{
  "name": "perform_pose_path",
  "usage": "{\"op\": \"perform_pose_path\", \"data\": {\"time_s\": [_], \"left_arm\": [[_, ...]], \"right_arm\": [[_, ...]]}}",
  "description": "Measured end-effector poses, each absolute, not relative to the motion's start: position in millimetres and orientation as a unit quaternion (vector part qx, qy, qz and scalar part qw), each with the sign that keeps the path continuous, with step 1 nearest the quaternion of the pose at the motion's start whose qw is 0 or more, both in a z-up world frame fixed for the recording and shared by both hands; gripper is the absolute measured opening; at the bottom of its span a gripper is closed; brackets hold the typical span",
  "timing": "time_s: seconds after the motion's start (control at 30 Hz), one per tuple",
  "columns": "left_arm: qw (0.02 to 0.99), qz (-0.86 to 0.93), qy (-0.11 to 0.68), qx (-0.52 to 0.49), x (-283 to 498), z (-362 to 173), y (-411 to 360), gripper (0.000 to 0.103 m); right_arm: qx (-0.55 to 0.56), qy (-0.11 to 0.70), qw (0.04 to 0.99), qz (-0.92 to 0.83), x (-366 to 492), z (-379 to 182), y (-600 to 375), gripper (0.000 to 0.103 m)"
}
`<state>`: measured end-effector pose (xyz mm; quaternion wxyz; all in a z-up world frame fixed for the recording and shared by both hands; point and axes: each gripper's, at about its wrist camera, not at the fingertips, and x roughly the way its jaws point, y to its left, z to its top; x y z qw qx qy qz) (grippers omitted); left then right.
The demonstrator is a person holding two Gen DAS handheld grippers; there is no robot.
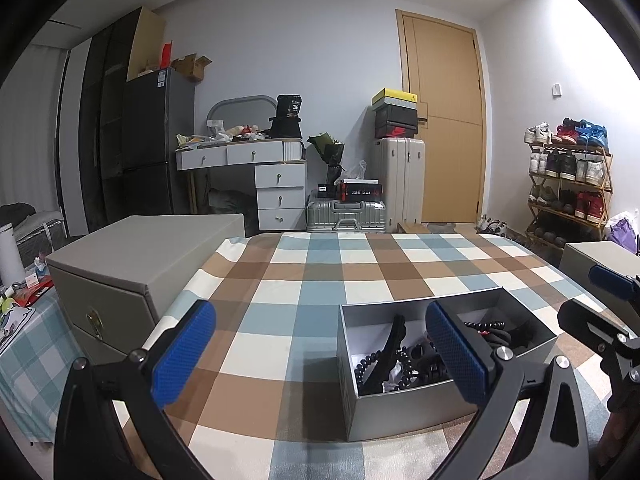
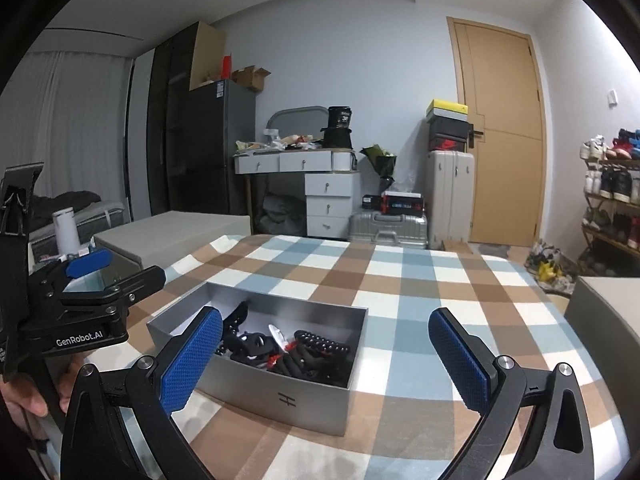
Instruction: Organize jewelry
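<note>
Here, silver box [image 2: 280, 396] seen open on checked tabletop [image 2: 420, 292], holding tangle of black bead strings and clips [image 2: 308, 356]. Left gripper [image 1: 320, 356] held with jaws wide apart above cloth, nothing between pads; its right pad seen overlapping box interior. Right gripper [image 2: 324, 360] likewise spread wide, empty, box lying between fingers in its view. Grey case [image 1: 132, 264] set at tabletop's left edge, well apart from box.

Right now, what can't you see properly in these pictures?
- Tangled dark jewelry in the silver box: pieces overlap, uncountable.
- Left view: a blue pad of the left tongs hides part of the box.
- Grey case: cut off by right view's edge.
</note>
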<state>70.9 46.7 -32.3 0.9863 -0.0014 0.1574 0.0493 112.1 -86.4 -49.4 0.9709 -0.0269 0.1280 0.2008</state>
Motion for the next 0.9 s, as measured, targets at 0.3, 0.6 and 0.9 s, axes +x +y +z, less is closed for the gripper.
{"op": "perform_pose_path", "data": {"time_s": [0.3, 0.6, 0.9], "left_arm": [[0.986, 0.049, 0.158, -0.001, 72.8, -33.3, 47.5, 0.102], [0.986, 0.048, 0.158, -0.001, 72.2, -32.7, 47.2, 0.102], [0.986, 0.044, 0.16, -0.001, 69.8, -29.4, 47.0, 0.102]], "right_arm": [[-0.026, 0.128, 0.971, 0.201, 112.2, -49.4, -86.8, 0.103], [-0.026, 0.128, 0.971, 0.201, 112.3, -49.2, -86.8, 0.103], [-0.026, 0.128, 0.971, 0.201, 112.2, -49.2, -86.8, 0.103]]}}
